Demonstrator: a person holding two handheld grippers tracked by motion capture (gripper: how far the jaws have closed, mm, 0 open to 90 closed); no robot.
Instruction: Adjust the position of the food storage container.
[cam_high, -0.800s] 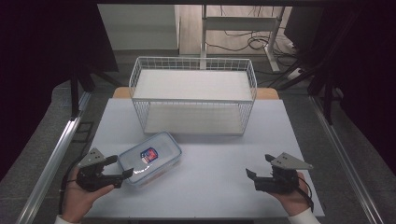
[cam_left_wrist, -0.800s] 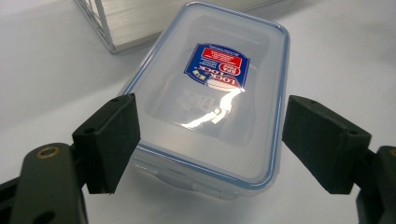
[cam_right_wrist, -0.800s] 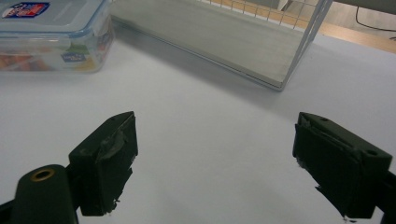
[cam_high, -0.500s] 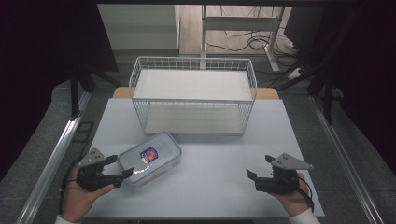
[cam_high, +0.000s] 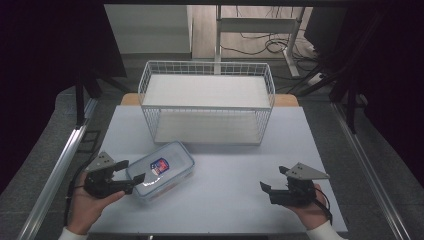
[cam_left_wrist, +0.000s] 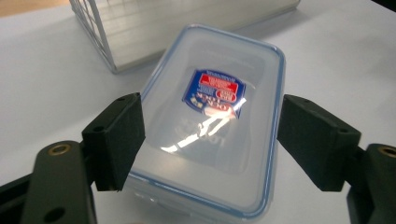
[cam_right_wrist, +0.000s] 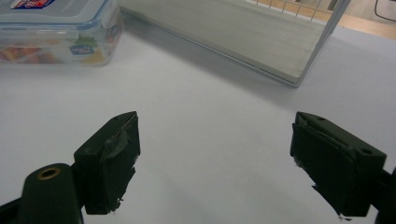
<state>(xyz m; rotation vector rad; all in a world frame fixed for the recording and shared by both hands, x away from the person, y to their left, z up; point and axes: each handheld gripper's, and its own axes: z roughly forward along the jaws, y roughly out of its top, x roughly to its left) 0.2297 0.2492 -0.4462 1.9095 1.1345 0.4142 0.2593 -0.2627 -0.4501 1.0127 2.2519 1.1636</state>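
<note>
One lidded container (cam_high: 162, 170) lies flat, long axis toward the basket (cam_high: 207, 102).

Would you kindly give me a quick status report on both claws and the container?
Left claw open, straddling the lidded plastic container. Right claw open, over bare table. Nothing in the way.

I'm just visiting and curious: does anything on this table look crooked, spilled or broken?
Only one thing: the clear lidded plastic box with blue trim lies at an angle to the table's edges, while the white wire basket sits square. Nothing looks spilled or broken.
</note>
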